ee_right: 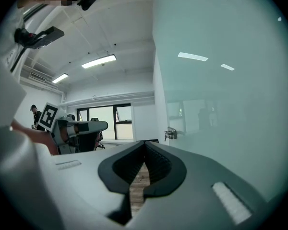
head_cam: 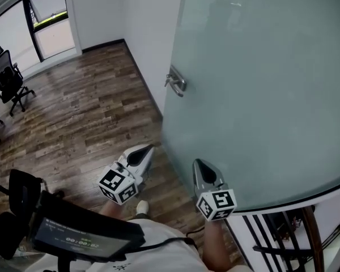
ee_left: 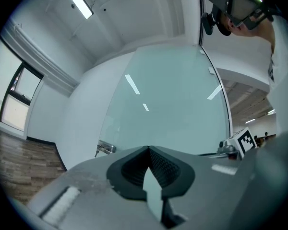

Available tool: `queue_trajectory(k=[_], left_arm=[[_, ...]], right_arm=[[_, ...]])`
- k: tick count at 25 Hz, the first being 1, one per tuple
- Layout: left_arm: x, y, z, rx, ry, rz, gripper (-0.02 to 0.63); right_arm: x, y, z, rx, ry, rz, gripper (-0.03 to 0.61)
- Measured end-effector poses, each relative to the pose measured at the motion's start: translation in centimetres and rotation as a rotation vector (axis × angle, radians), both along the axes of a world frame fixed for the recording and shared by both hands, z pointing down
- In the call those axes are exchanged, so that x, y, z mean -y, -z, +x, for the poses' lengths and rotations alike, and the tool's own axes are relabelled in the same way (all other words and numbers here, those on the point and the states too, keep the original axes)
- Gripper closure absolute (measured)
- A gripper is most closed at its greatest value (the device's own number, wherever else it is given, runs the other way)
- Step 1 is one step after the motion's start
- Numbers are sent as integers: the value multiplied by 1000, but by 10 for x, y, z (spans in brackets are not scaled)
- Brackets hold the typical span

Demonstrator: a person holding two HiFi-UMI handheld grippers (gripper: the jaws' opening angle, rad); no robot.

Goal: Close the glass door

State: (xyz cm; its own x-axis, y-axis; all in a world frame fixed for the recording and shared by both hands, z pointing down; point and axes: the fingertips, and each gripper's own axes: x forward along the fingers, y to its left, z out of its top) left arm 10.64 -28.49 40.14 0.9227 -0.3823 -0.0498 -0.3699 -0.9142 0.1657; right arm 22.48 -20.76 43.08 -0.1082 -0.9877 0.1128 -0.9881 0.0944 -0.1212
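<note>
I have both pairs of jaws pressed together on nothing: the left gripper [head_cam: 149, 148] over the brown wood-plank floor [head_cam: 85, 118], the right gripper [head_cam: 198, 162] just beside the pale frosted glass door [head_cam: 260, 84]. The door fills my 1 o'clock, its silver lever handle [head_cam: 176, 83] near 12.

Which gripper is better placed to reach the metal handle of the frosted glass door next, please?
Probably the right gripper. In its own view the metal handle of the frosted glass door sits just beside its shut jaws' line; for the left gripper it lies further aside. Both are empty.
</note>
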Motion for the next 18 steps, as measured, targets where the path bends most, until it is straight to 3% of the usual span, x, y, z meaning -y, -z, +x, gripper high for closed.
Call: queue_trajectory(k=[15,18], left_arm=[[169,-20,-7,-2,-52,-49,614],[182,-27,-2,1,-60,-60,614]], right_arm=[[169,-13,-9,-22,-35,-63,571],[183,-19,-3,-17,-41,-75,571]])
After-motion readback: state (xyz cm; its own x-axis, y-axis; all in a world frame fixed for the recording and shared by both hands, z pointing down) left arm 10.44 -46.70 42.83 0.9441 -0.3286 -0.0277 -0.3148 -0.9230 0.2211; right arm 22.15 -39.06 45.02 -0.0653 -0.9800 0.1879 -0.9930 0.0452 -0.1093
